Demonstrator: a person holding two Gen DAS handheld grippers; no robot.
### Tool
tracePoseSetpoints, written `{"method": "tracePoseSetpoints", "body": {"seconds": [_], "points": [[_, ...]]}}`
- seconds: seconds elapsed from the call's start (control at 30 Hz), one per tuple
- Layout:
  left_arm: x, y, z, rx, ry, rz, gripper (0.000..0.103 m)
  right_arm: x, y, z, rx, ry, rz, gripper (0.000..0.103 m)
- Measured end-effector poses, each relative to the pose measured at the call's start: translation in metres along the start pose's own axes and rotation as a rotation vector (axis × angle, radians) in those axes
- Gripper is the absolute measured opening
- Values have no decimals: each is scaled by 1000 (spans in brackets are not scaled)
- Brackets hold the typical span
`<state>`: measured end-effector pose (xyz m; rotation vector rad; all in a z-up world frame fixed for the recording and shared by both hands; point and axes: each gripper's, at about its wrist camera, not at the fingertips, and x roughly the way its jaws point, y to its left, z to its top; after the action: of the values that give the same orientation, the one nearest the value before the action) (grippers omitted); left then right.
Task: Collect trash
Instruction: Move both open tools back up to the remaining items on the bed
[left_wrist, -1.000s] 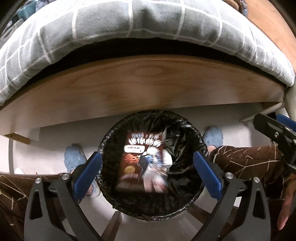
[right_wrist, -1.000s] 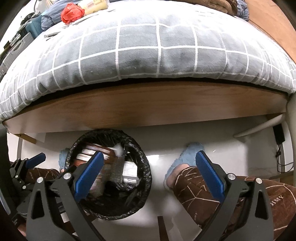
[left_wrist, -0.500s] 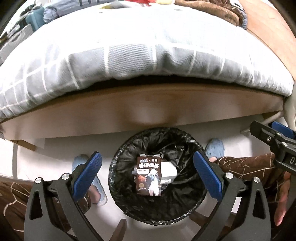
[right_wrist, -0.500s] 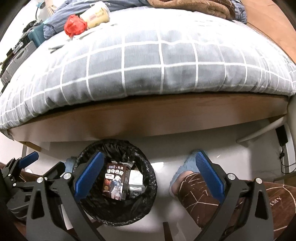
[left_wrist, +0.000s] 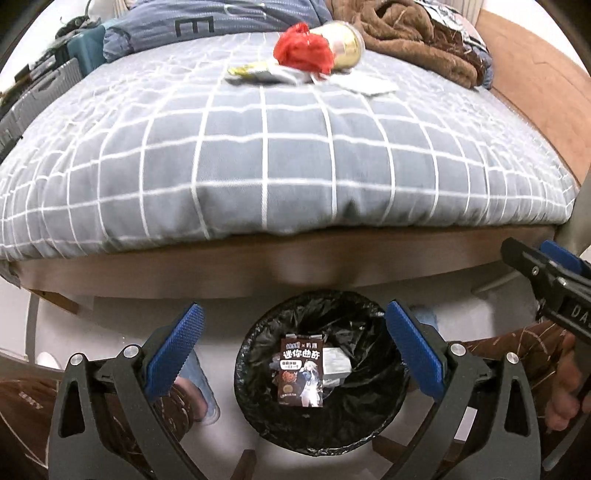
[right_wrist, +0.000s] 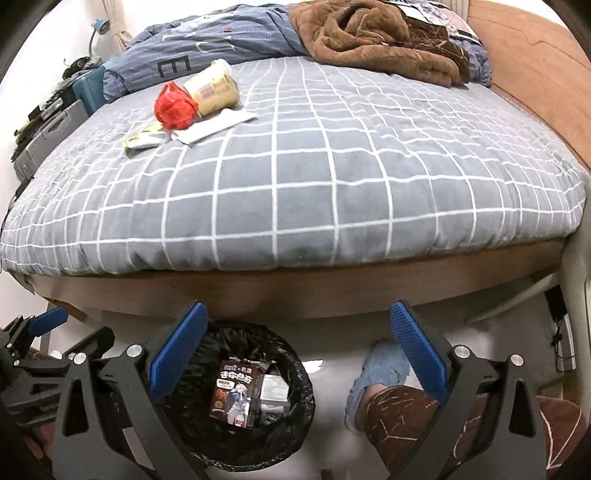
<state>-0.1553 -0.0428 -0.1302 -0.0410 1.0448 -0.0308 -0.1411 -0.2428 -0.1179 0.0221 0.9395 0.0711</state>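
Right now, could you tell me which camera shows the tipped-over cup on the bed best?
The right wrist view: the tipped cup shows its whole printed side beside the red plastic bag. In the left wrist view the bag hides most of it, leaving mainly the base.

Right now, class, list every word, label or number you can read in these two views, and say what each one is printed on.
"迷你曲奇": brown snack box in the trash bin.
"E": blue striped bedding; further letters on it too distorted.
"DA": right hand-held gripper, cut off by the frame edge.
Cup label, yellow wrapper, small print on the box: too blurred.
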Motion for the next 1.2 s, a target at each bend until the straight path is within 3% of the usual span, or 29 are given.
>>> {"method": "tracePoseSetpoints", "body": {"seconds": [0.5,1.2], "points": [[-21,27,60,-56,-92,-4,97,-8,14,56,-76,-102,29,95],[53,65,191,-66,-106,19,97,82,73,156,-215,-114,101,95]]}}
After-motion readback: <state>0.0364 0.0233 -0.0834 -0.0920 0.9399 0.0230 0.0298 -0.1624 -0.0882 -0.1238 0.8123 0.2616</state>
